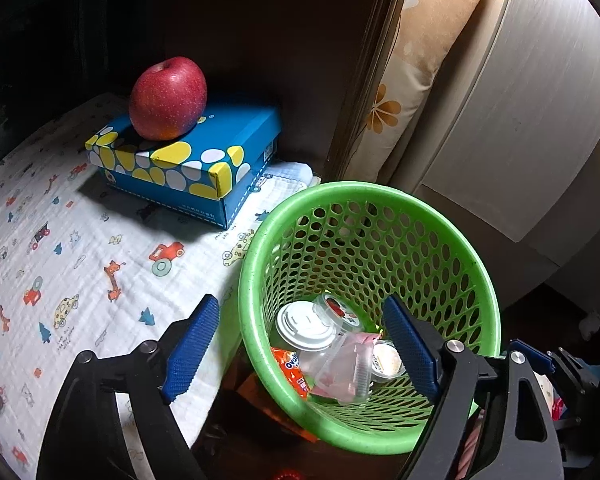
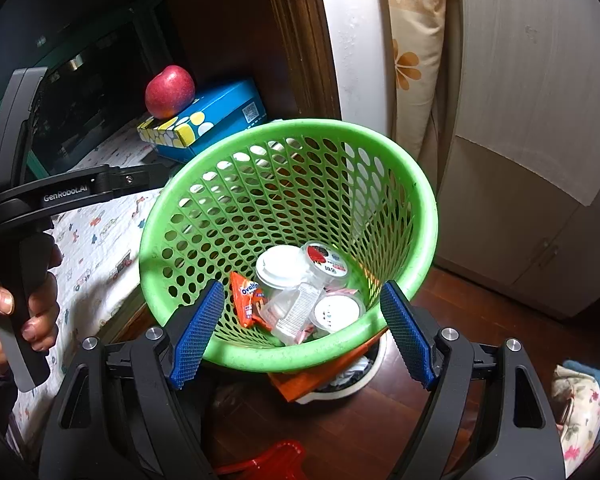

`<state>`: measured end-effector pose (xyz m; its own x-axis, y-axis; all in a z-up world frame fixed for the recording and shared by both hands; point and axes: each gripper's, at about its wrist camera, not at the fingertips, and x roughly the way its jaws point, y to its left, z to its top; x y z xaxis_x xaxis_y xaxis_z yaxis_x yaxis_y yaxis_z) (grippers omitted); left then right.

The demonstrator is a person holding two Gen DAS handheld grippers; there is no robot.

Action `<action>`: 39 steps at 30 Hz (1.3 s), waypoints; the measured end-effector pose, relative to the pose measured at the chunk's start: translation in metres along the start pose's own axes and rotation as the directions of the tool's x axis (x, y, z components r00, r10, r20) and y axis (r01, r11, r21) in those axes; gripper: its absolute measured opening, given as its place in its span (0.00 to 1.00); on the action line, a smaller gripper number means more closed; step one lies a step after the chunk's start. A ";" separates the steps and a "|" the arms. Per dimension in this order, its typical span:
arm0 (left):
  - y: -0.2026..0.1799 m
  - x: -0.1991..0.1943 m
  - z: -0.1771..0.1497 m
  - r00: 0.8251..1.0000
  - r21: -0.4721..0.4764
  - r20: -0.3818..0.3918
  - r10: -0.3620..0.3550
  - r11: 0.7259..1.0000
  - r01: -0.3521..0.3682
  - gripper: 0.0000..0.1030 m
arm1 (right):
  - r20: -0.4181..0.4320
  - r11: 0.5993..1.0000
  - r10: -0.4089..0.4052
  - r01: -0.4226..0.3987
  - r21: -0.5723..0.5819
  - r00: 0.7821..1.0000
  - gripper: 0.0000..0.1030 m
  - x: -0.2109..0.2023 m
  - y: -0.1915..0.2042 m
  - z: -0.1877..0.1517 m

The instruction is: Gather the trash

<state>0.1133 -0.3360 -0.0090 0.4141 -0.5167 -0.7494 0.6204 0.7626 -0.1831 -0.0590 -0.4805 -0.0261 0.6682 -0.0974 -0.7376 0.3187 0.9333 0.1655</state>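
Note:
A green perforated basket (image 1: 452, 240) (image 2: 420, 184) stands beside the table's corner. Inside lie trash items: a white cup lid (image 1: 304, 326) (image 2: 278, 266), small plastic cups (image 1: 338, 310) (image 2: 326, 262), an orange Ovaltine wrapper (image 1: 292, 370) (image 2: 248, 298) and a clear plastic piece (image 1: 348, 368) (image 2: 296, 312). My left gripper (image 1: 300, 348) is open and empty, its fingers straddling the basket's near-left rim. My right gripper (image 2: 302, 332) is open and empty over the basket's near rim. The left gripper's handle (image 2: 24, 208) shows in the right wrist view.
A red apple (image 1: 168, 98) (image 2: 170, 92) sits on a blue spotted box (image 1: 188, 160) (image 2: 208, 120) on the patterned tablecloth (image 1: 80, 260). A wardrobe (image 2: 540, 120) and floral curtain (image 2: 416, 60) stand behind. An orange item (image 2: 312, 376) and a white bin (image 2: 352, 380) lie under the basket.

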 end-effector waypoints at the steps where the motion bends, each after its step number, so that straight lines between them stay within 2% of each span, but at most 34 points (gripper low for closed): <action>1: 0.002 -0.003 -0.001 1.000 0.002 0.006 0.011 1.000 -0.011 0.83 | 0.000 1.000 0.001 -0.001 0.000 1.000 0.78 0.000 0.001 0.000; 8: 0.016 -0.026 -0.007 0.996 -0.004 0.075 0.057 0.998 -0.057 0.93 | 0.004 1.000 0.013 -0.013 -0.015 1.000 0.80 0.000 0.014 -0.002; 15: 0.039 -0.048 -0.015 0.992 -0.022 0.084 0.090 0.996 -0.088 0.93 | 0.016 0.998 0.025 -0.024 -0.052 1.000 0.81 -0.002 0.036 0.001; 19: 0.048 -0.058 -0.023 0.985 -0.027 0.089 0.148 0.989 -0.146 0.93 | 0.025 0.996 0.035 -0.033 -0.079 0.999 0.82 -0.002 0.050 0.004; 24: 0.065 -0.077 -0.034 0.981 -0.056 0.112 0.160 0.986 -0.155 0.93 | 0.038 0.993 0.065 -0.061 -0.100 0.997 0.83 -0.001 0.069 0.011; 32: 0.095 -0.114 -0.050 0.962 -0.123 0.168 0.216 0.973 -0.197 0.93 | 0.051 0.984 0.119 -0.111 -0.137 0.992 0.84 0.002 0.106 0.020; 39: 0.118 -0.134 -0.067 0.947 -0.160 0.160 0.280 0.953 -0.255 0.93 | 0.060 0.978 0.152 -0.141 -0.153 0.987 0.85 -0.001 0.127 0.022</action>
<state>0.0863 -0.1512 0.0268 0.6722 -0.3373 -0.6591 0.3788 0.9215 -0.0852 -0.0043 -0.3697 0.0096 0.7482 0.0244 -0.6630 0.1147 0.9795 0.1655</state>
